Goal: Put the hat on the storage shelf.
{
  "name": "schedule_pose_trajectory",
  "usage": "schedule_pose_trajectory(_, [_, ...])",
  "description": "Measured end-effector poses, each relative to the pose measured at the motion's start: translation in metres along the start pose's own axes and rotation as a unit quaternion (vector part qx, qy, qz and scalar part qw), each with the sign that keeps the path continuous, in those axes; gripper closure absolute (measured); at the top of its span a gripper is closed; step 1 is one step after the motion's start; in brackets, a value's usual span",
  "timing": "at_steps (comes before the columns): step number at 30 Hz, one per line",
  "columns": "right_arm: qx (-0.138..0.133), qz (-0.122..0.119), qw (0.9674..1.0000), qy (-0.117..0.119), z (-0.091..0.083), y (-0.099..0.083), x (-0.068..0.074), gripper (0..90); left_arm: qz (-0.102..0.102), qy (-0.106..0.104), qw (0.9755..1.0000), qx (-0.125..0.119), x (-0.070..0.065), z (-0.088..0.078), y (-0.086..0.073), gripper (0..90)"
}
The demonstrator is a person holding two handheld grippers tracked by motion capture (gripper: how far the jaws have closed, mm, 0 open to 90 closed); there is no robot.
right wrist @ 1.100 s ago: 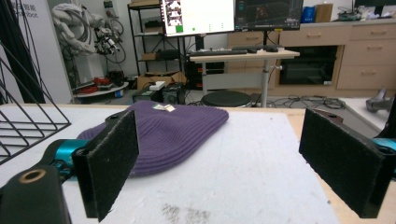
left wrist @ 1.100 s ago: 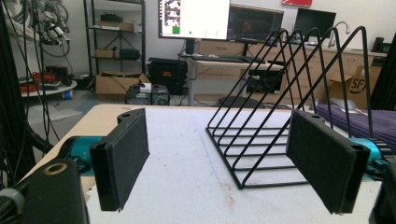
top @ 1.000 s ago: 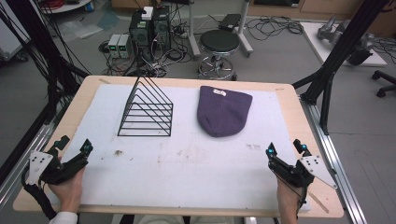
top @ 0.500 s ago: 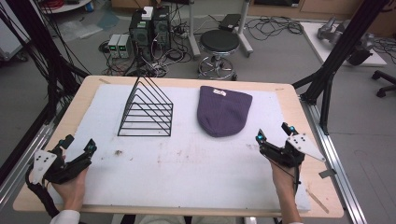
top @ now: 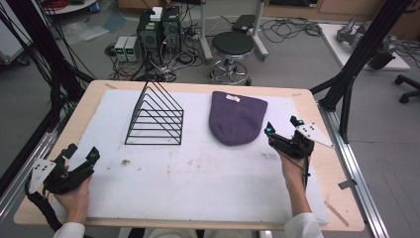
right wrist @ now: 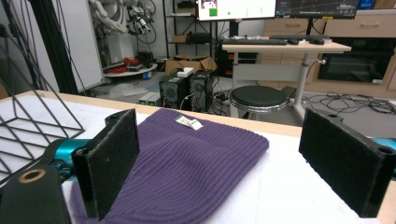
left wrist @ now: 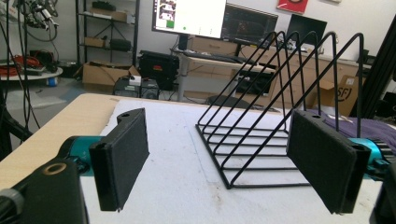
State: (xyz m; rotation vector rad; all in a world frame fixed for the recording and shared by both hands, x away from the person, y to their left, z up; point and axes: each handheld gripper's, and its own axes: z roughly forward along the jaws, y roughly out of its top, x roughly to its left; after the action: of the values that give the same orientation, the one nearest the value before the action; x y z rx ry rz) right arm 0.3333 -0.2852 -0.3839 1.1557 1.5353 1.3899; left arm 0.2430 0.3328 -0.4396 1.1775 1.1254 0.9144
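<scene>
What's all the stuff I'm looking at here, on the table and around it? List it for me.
Wire rack: one, black, triangular, on the white mat, left of centre.
Knit hat: one, purple, lying flat on the mat right of the rack, small white label at its far edge.
Mat: one, white, marked with smudges, covering most of the tabletop.
Table: one, light wood.
Stool: one, round black seat, on the floor beyond the table.
Computer boxes: a few, dark, with cables, on the floor behind.
Left gripper: one, black, open, held at the near left edge.
Right gripper: one, black, open, just right of the hat.
</scene>
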Motion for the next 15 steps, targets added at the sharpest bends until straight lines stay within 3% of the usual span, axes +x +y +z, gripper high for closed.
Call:
schedule_pose_trajectory(4, [-0.005, -0.002, 1.0, -0.001, 0.012, 0.004, 0.003, 11.6, 0.0, -0.002, 1.0, 0.003, -0.001, 0.0, 0.0, 21.0])
schedule_pose_trajectory(15, [0.016, -0.035, 0.9992, 0.011, 0.042, 0.013, 0.012, 11.6, 0.009, 0.003, 1.0, 0.004, -0.003, -0.005, 0.0, 21.0])
